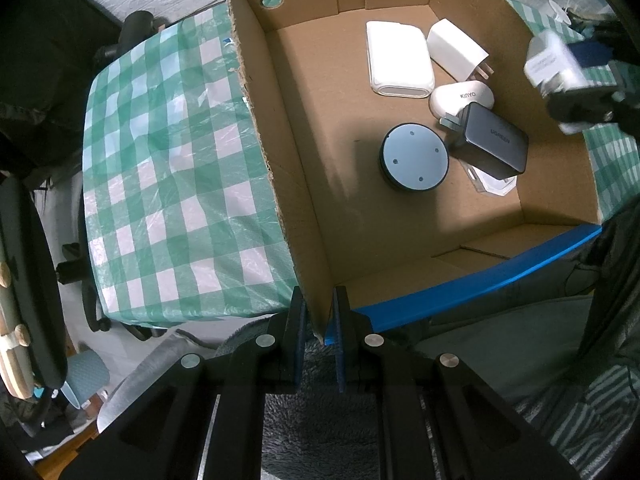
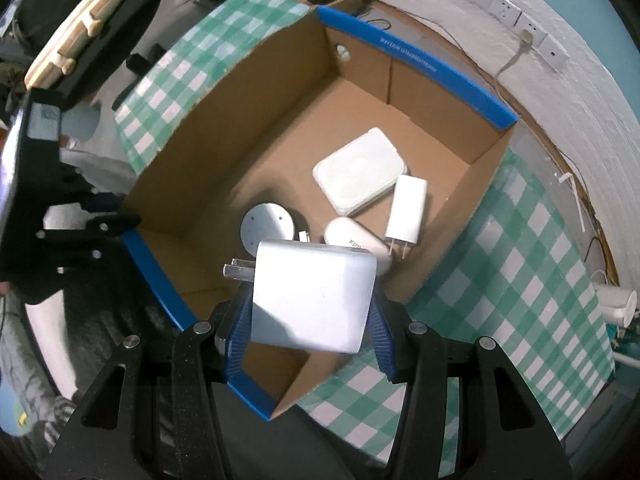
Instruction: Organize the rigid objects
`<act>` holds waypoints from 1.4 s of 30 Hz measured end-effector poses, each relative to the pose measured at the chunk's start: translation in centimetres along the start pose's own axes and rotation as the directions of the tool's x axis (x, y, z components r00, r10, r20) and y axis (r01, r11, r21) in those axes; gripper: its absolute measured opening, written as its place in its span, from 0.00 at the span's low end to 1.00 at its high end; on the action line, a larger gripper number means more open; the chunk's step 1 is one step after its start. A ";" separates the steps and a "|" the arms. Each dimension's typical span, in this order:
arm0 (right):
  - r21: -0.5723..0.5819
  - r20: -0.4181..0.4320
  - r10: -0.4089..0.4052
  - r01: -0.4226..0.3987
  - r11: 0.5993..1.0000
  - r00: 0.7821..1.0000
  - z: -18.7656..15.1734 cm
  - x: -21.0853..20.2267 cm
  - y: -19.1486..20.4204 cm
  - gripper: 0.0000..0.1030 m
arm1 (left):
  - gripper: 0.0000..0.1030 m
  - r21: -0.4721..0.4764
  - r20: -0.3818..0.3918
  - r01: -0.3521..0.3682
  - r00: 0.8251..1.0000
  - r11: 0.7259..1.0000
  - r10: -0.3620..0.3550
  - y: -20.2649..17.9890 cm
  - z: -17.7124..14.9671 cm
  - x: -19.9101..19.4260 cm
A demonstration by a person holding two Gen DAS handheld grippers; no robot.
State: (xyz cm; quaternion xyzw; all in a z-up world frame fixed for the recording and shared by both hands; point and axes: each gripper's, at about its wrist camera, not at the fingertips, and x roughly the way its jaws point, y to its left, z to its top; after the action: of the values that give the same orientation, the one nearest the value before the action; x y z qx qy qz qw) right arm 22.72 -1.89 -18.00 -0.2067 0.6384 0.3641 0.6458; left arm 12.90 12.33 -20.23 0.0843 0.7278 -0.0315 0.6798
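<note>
white charger (image 2: 312, 300) clamped in right claw (image 2: 310, 334), prongs pointing left; left claw (image 1: 319, 338) pinches box wall (image 1: 308, 264).

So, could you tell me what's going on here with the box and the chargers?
A person is sorting chargers into a cardboard box on a checked tablecloth, a gripper in each hand. The left gripper is pinched on the box's near corner, steadying it. The right gripper holds a white plug-in charger above the box's edge, not yet released. Already inside lie a white case, a white charger, a white KINYO unit, a dark UGREEN charger and a round puck.
</note>
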 end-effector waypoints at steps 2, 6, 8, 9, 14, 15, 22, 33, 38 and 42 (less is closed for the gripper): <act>0.001 -0.013 -0.008 0.008 1.000 1.000 -0.1 0.7 0.1 0.50 | 0.10 0.000 0.001 0.000 1.000 1.000 0.000 0.0 0.0 0.0; 0.010 -0.035 -0.032 0.032 0.999 0.999 -0.5 1.8 -0.4 0.50 | 0.10 0.000 0.000 0.000 1.000 1.000 0.000 0.0 -0.1 0.0; 0.020 -0.043 -0.032 0.033 0.999 0.999 -0.6 2.1 -0.8 0.50 | 0.10 0.000 -0.001 0.000 1.000 1.000 0.000 0.0 0.0 0.0; 0.032 -0.042 -0.026 0.027 0.999 0.999 -0.7 2.1 -1.1 0.50 | 0.10 0.001 -0.001 -0.001 1.000 1.000 0.001 0.0 0.0 0.0; 0.069 -0.018 -0.015 0.016 0.997 1.000 -0.7 1.5 -1.4 0.52 | 0.10 -0.001 -0.002 -0.003 1.000 1.000 0.003 0.0 0.0 0.0; 0.076 -0.013 -0.011 0.012 0.997 1.000 -0.8 1.4 -1.4 0.54 | 0.10 0.000 0.000 -0.002 1.000 1.000 0.002 0.0 0.0 0.0; 0.129 0.054 -0.019 0.012 0.992 0.998 -1.4 -0.6 -1.5 0.63 | 0.10 -0.006 0.002 0.000 1.000 1.000 0.000 0.2 0.1 0.0; 0.274 0.223 -0.064 0.000 0.962 0.973 -3.7 -6.1 -2.6 0.69 | 0.15 -0.037 0.025 -0.028 0.999 0.999 0.029 0.1 -0.3 0.1; 0.328 0.292 -0.136 0.034 0.944 0.947 -5.4 -9.6 -3.0 0.70 | 0.29 -0.071 0.066 -0.007 0.998 0.997 0.012 0.1 -0.8 -0.9; 0.374 0.342 -0.208 0.071 0.925 0.916 -7.4 -12.6 -3.4 0.75 | 0.42 -0.071 0.126 -0.025 0.991 0.997 0.034 -1.1 -1.4 -2.8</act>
State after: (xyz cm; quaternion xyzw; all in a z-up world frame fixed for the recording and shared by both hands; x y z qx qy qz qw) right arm 21.24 -12.11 -7.12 -0.0594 0.5412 0.2284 0.8071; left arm 11.51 11.29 -17.38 0.0692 0.6823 -0.0016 0.7278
